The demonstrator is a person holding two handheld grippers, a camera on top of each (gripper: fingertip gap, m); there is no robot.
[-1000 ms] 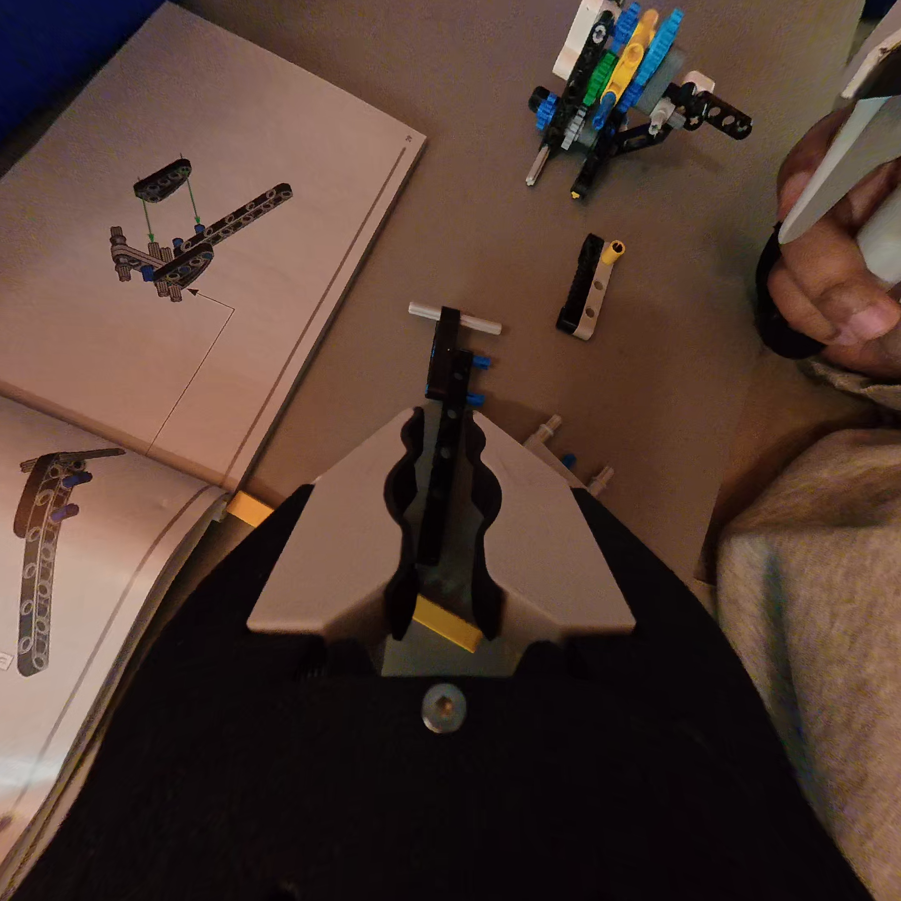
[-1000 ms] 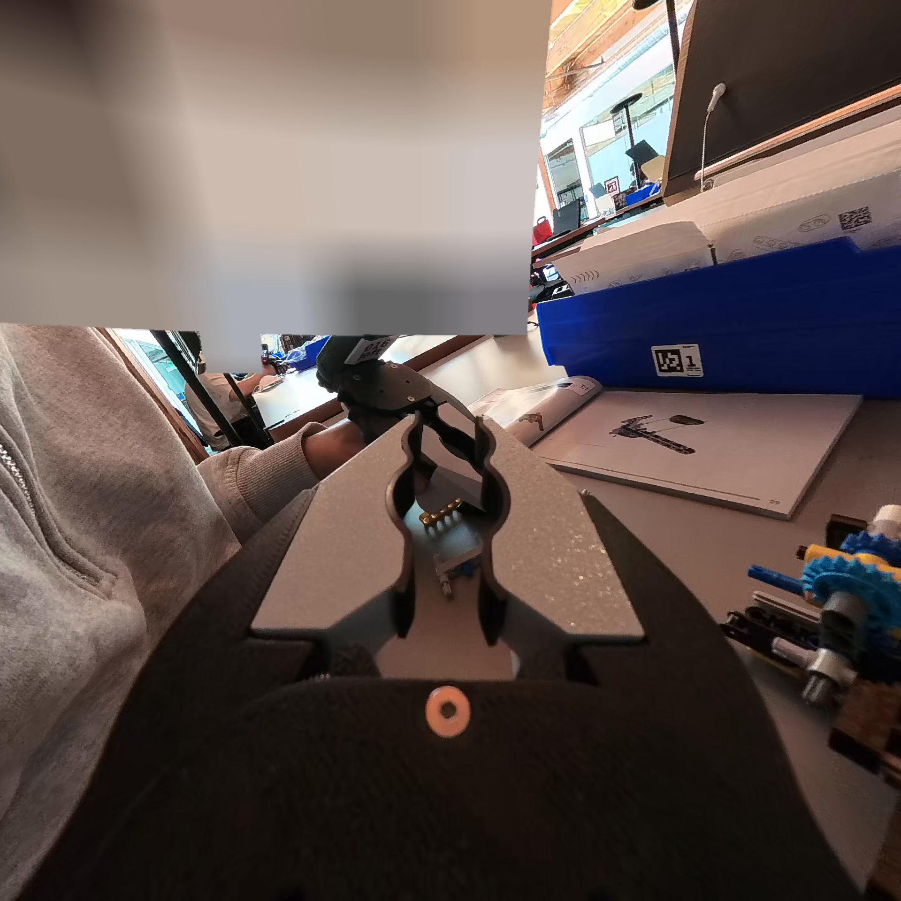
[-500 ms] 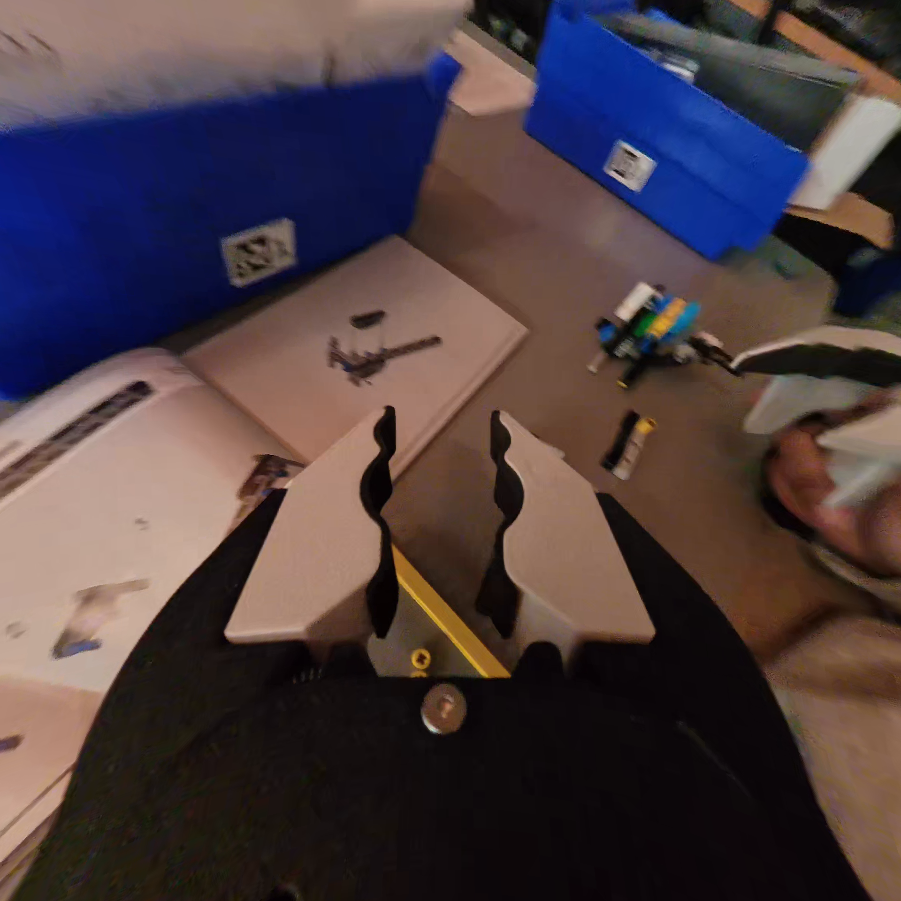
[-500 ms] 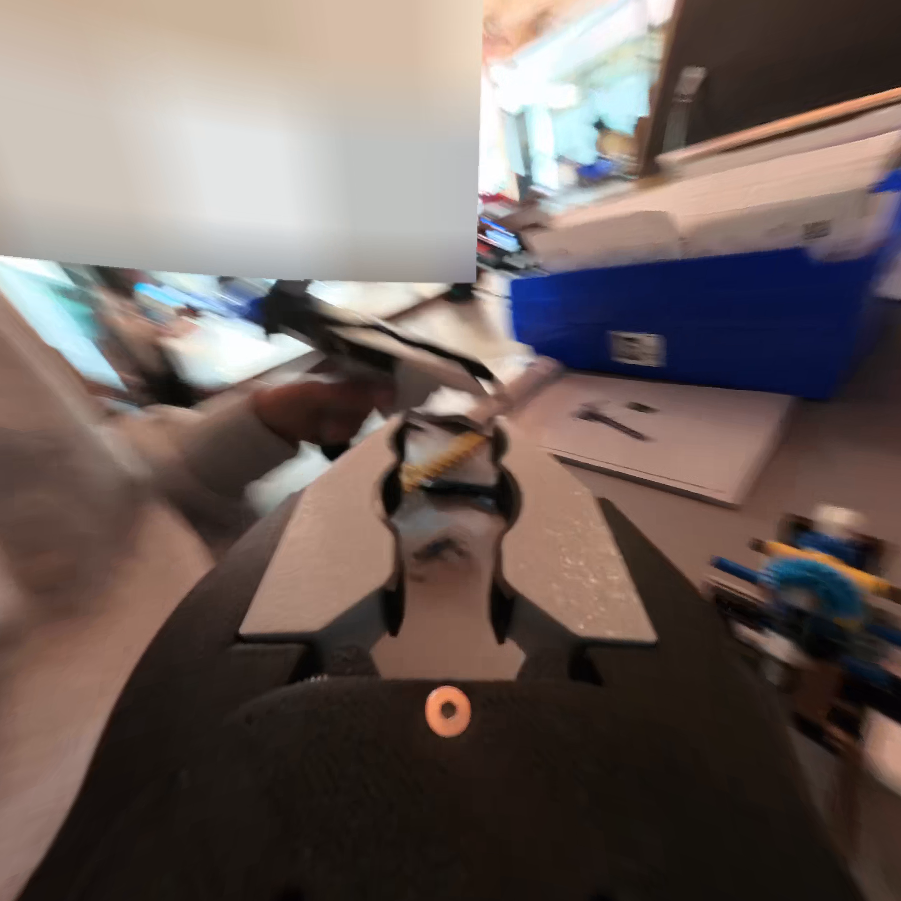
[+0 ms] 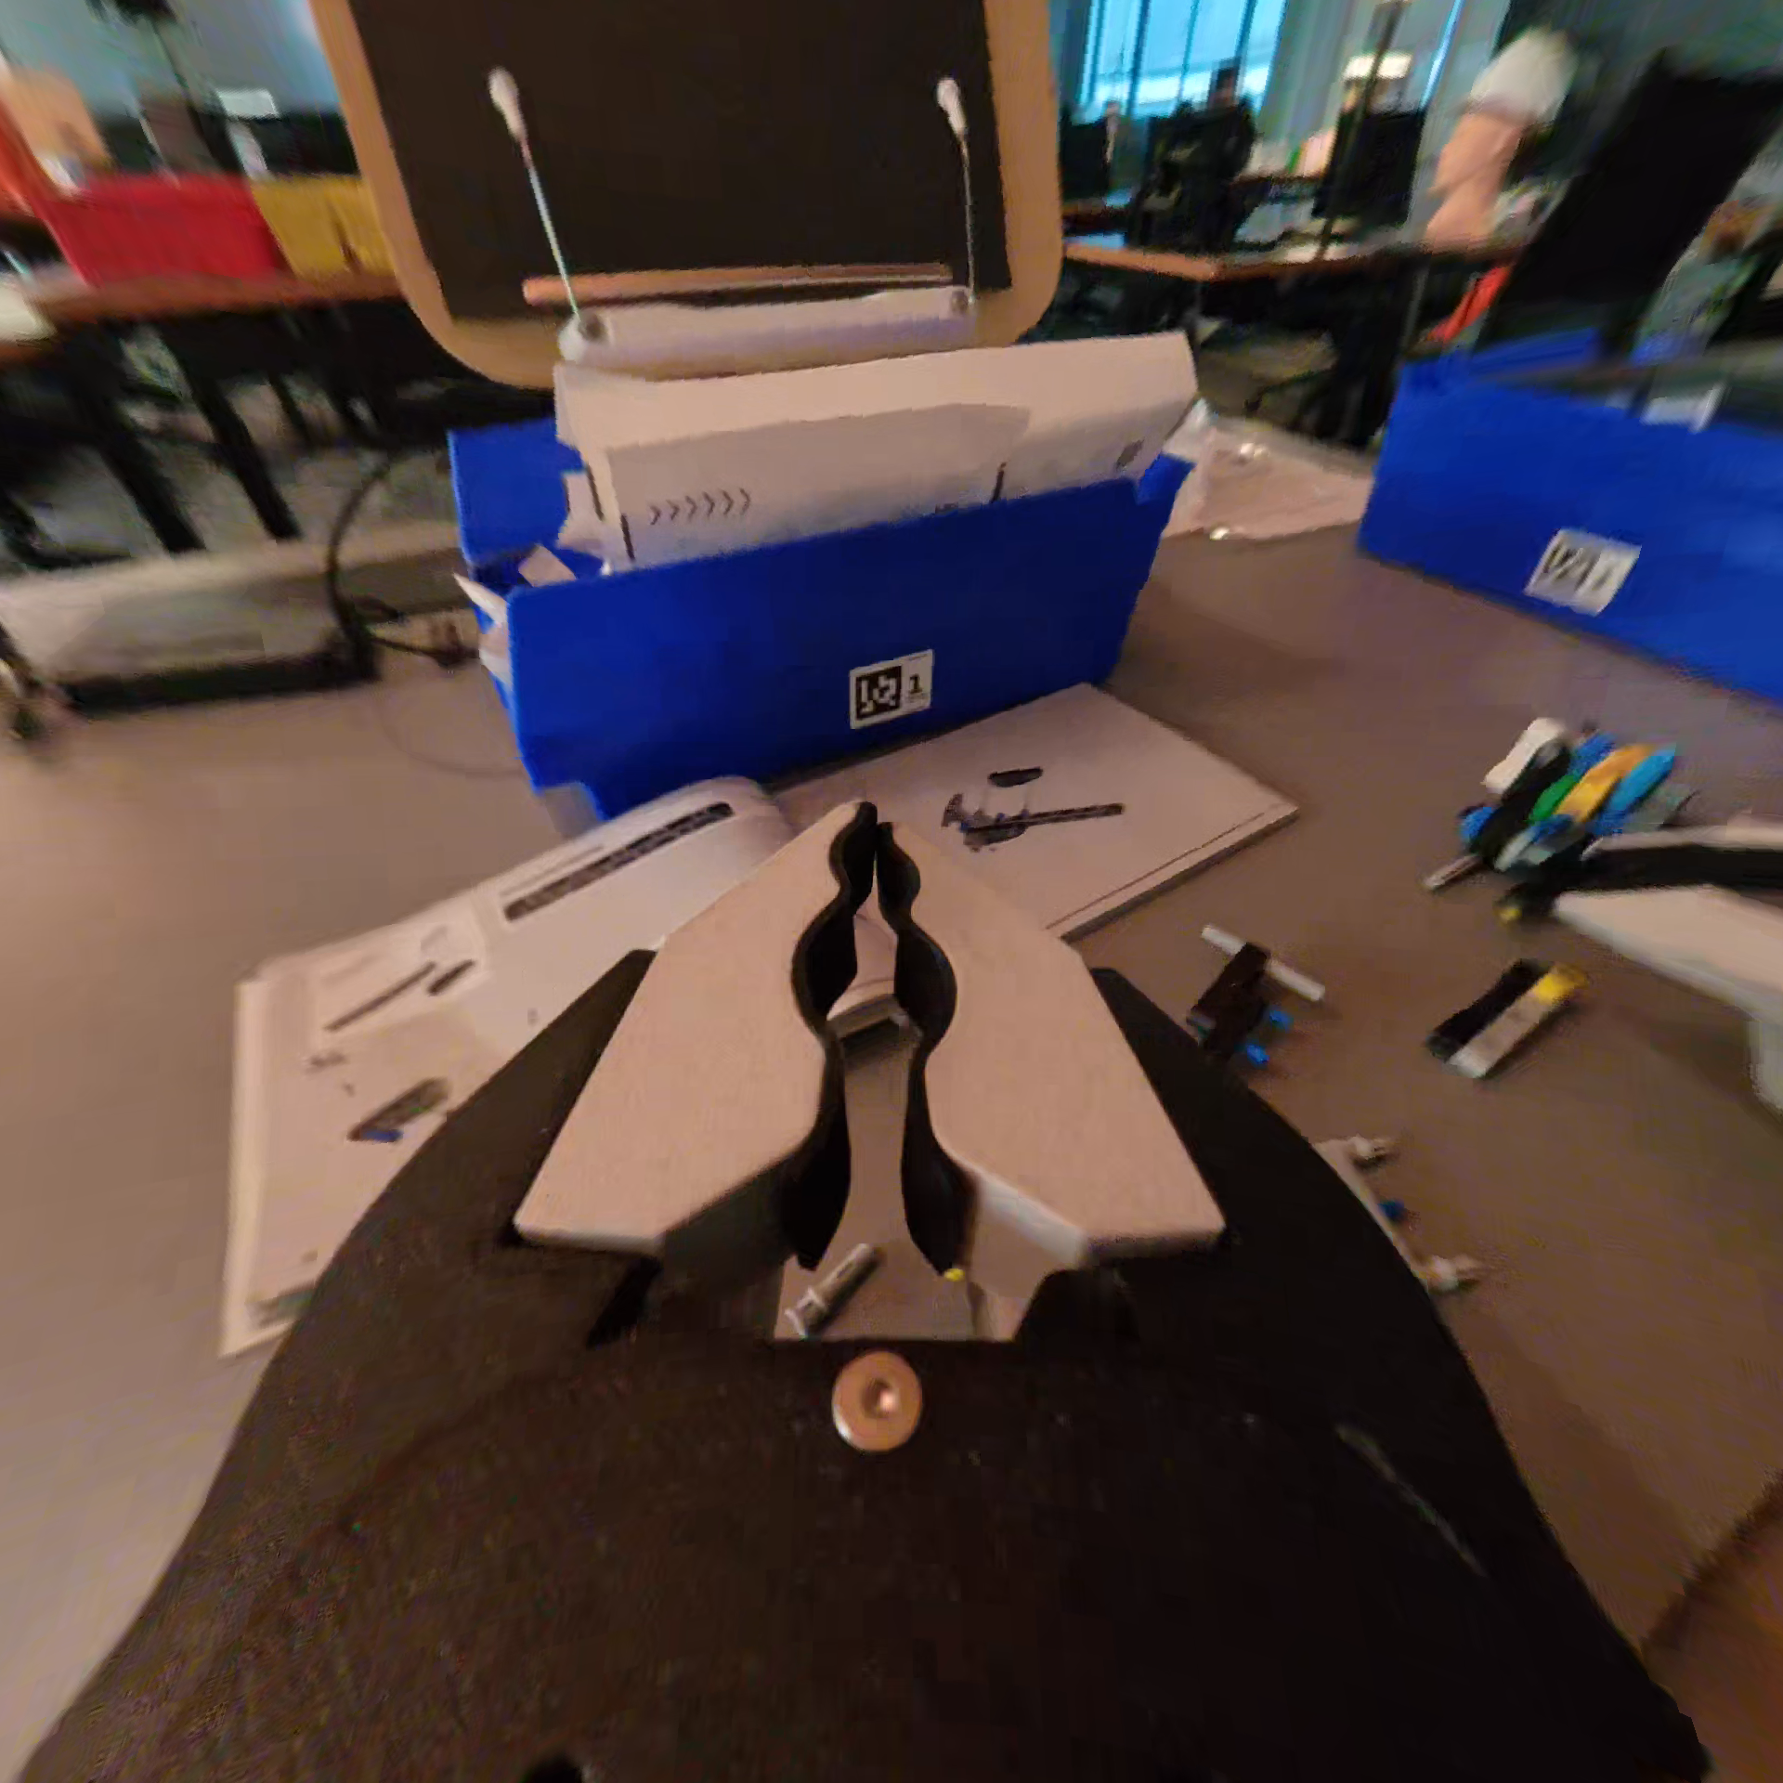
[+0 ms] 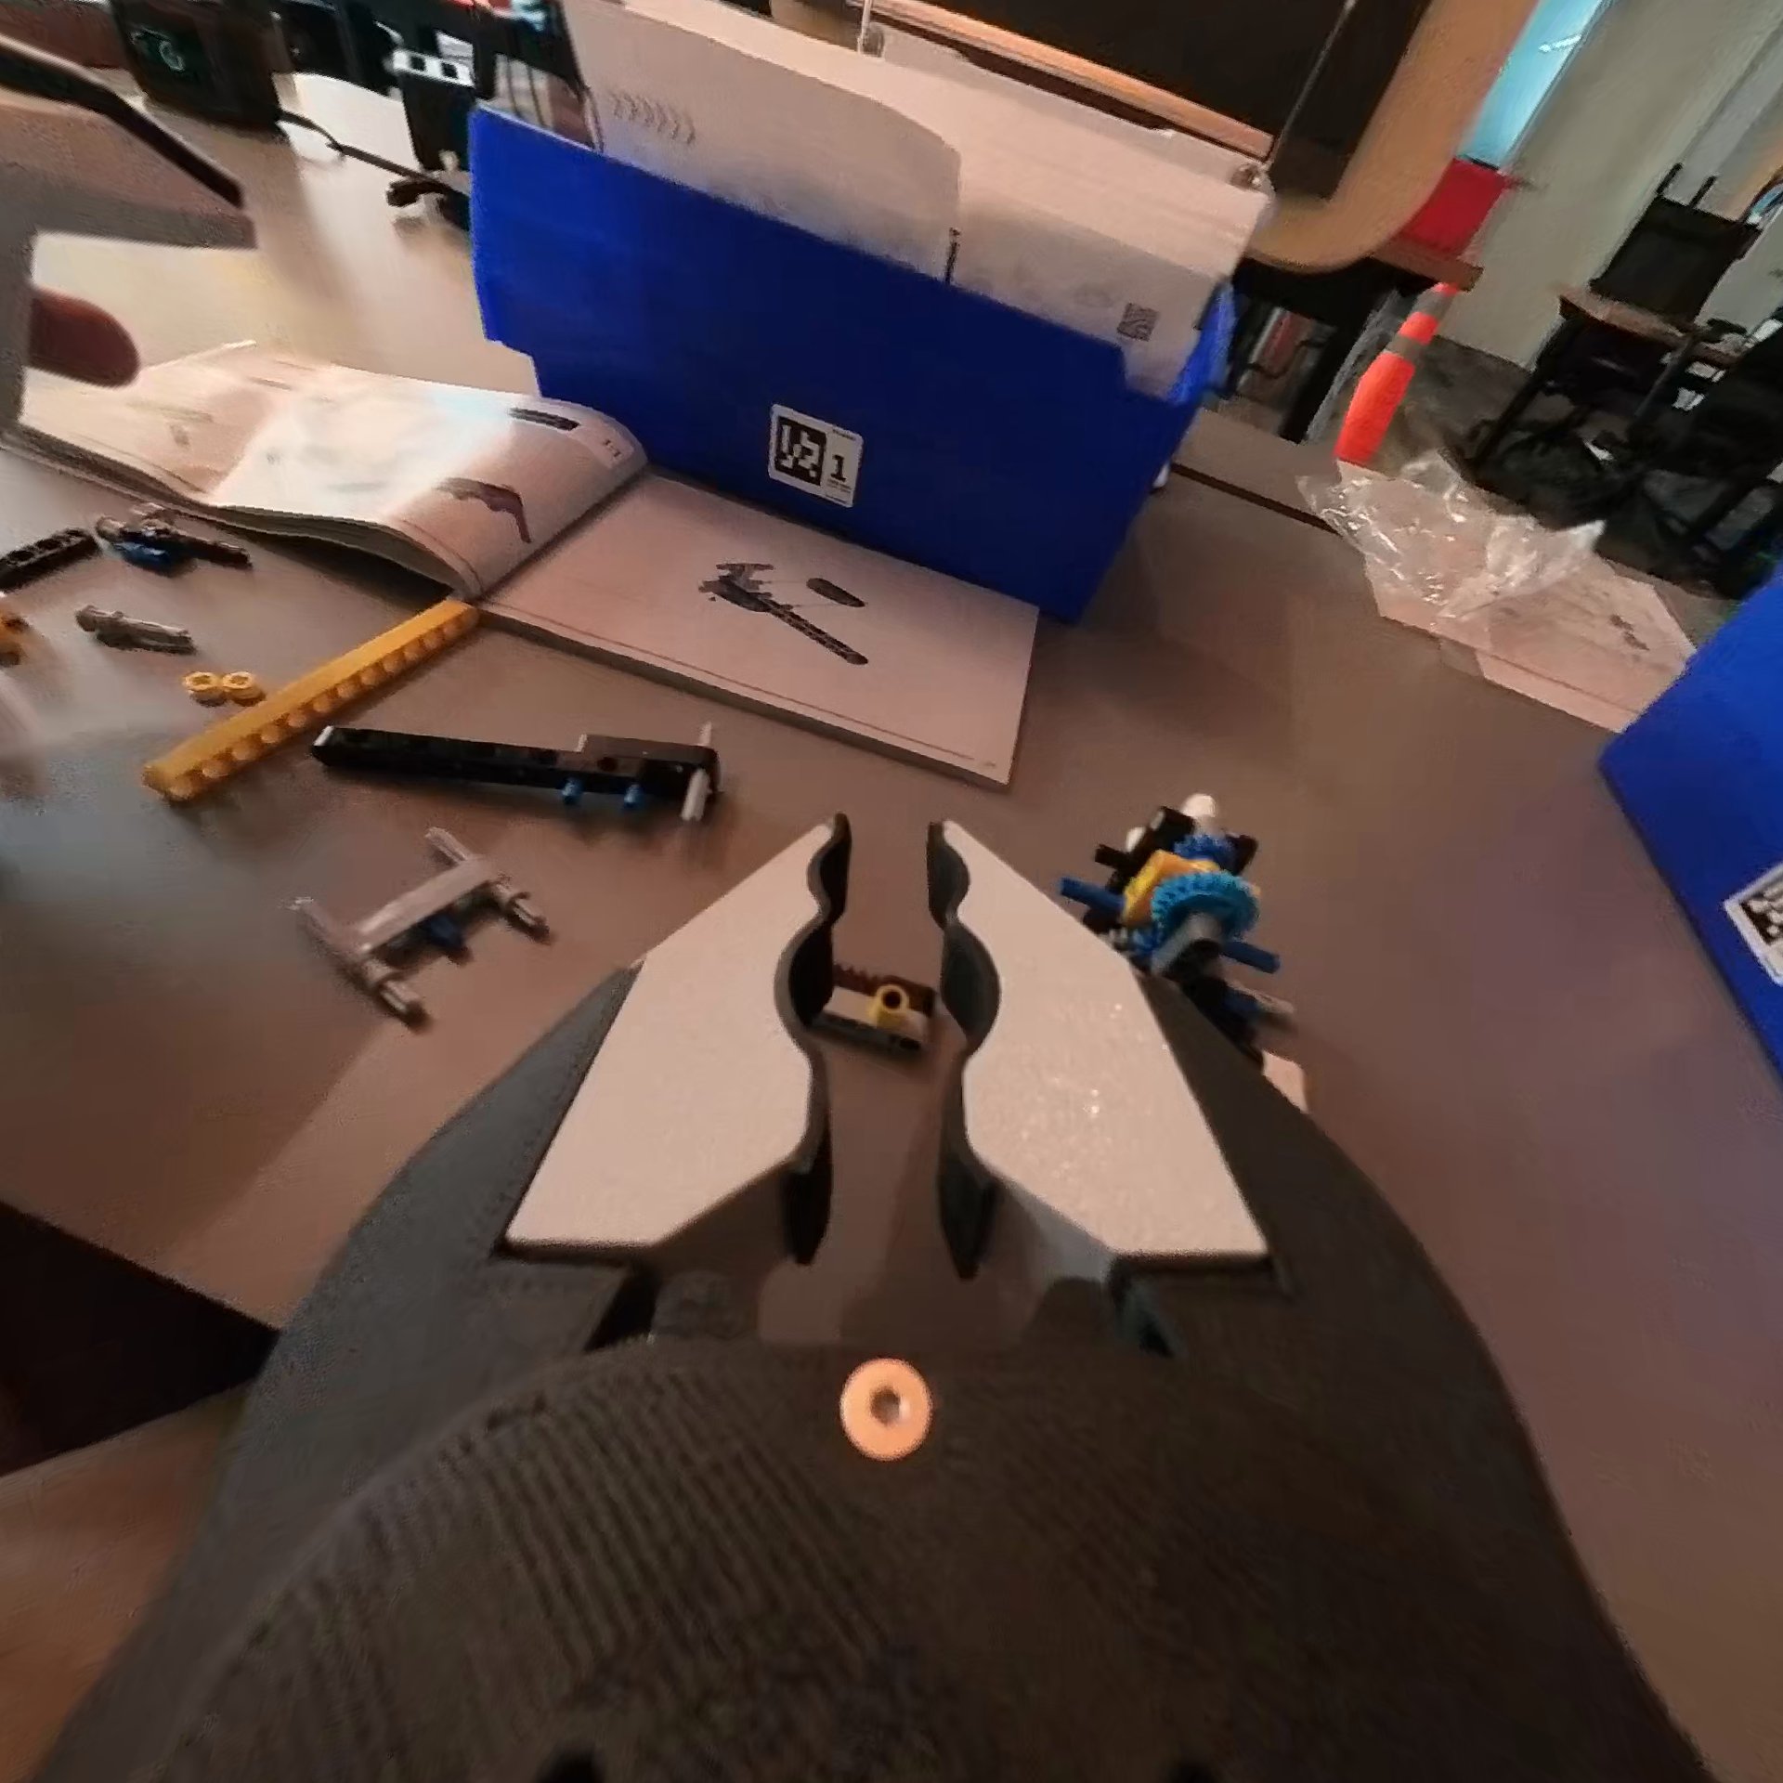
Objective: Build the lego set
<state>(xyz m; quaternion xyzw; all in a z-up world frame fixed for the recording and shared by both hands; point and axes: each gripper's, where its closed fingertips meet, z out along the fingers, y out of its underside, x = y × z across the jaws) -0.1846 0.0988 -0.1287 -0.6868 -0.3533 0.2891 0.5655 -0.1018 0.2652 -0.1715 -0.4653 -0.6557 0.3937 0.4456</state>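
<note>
Hovering right gripper [image 6: 888, 859], jaws parted and empty, over the small black-and-yellow piece [image 6: 873, 1013]; gear assembly [image 6: 1192, 912] at two o'clock risks a knock. Left gripper [image 5: 876, 849] clenched, empty.

you see a blue bin [image 6: 868, 318] with a black-and-white tag behind the white booklet [image 6: 801, 666]. your long beam [image 6: 309, 699] is yellow, the next beam [image 6: 511, 757] black with blue pins. the gear assembly [image 6: 1192, 917] mixes blue, yellow and black.

Both wrist cameras look forward and slightly down along their gripper fingers, low over the worktop [image 5: 1351, 695]. Both face the blue bin [image 5: 820, 617] [image 6: 868, 357] and open manual [image 5: 1061, 830] [image 6: 772, 656], their shared region.
</note>
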